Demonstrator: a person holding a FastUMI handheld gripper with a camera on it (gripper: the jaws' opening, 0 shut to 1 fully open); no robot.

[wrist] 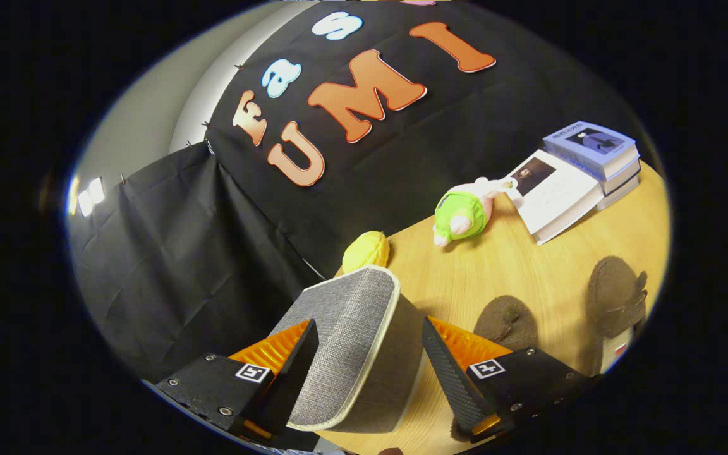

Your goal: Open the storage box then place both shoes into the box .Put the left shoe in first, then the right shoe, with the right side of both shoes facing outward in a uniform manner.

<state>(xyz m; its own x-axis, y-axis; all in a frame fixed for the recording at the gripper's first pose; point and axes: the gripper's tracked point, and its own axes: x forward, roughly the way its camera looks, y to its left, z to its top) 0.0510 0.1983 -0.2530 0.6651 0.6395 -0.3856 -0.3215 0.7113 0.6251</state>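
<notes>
A grey fabric storage box lid (pixel 346 344) with a cream rim stands tilted between my fingers, its darker side turned toward the right finger. My gripper (pixel 369 322) has both fingers pressed against it, one on each side. Two brown furry shoes lie on the wooden table (pixel 528 265) beyond the right finger: one shoe (pixel 506 322) is just past that finger, and the other shoe (pixel 617 294) is farther right near the table's edge. The box body under the lid is hidden.
A yellow plush toy (pixel 366 251) sits just beyond the lid at the table's back edge. A green and pink plush toy (pixel 462 215) lies farther back. A stack of books (pixel 591 151) with a white book (pixel 553 193) leaning on it stands at the far right.
</notes>
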